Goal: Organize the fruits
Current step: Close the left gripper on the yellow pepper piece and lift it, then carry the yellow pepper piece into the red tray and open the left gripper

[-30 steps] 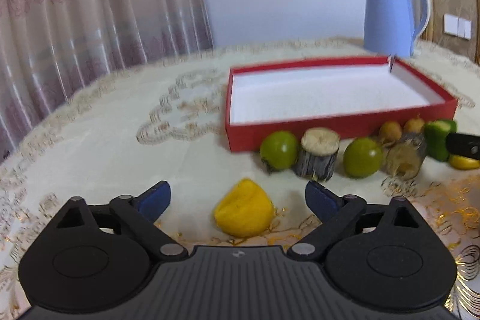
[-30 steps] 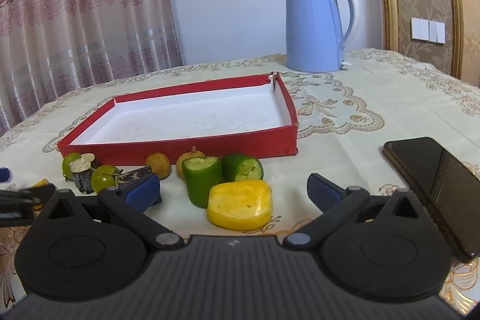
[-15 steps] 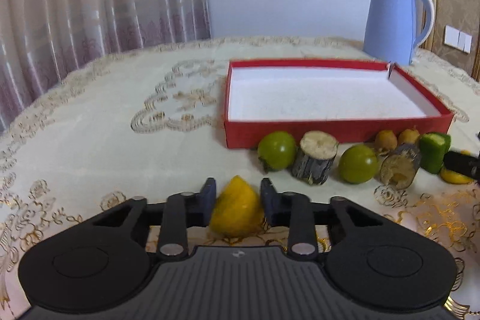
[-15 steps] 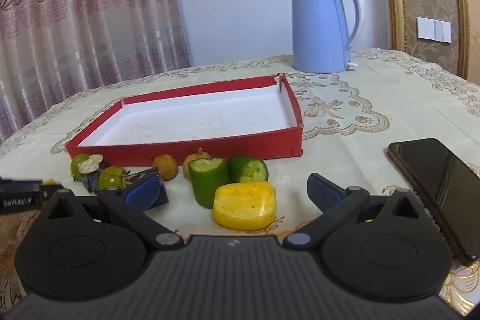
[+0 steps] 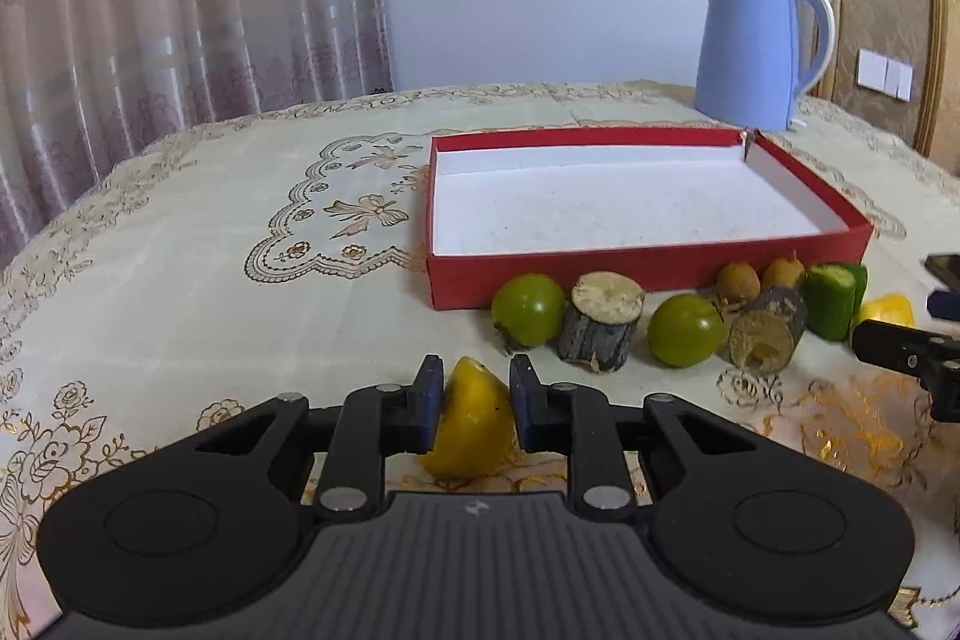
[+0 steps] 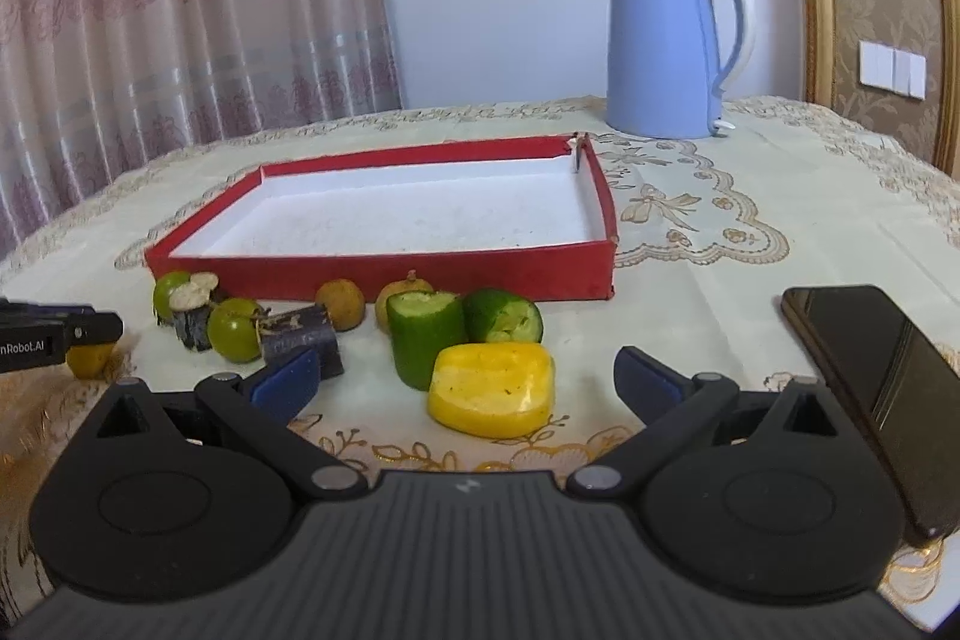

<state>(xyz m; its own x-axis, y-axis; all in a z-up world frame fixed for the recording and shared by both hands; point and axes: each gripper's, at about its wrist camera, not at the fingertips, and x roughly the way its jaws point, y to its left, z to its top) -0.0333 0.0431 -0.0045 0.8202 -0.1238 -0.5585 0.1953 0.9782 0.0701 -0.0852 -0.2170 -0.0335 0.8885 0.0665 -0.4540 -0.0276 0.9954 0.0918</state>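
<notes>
While pinched between the closed left gripper [image 5: 474,394]: yellow fruit wedge [image 5: 471,427], tip pointing away; right gripper [image 6: 465,376] open, empty.

Partial white lettering "nRobot.AI" is read on the black left gripper [image 6: 36,343] at the right-wrist view's left edge. Nothing else legible.

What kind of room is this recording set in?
Most likely a home dining or living room: a table under an embroidered tablecloth, a blue electric kettle, and patterned curtains behind.
</notes>
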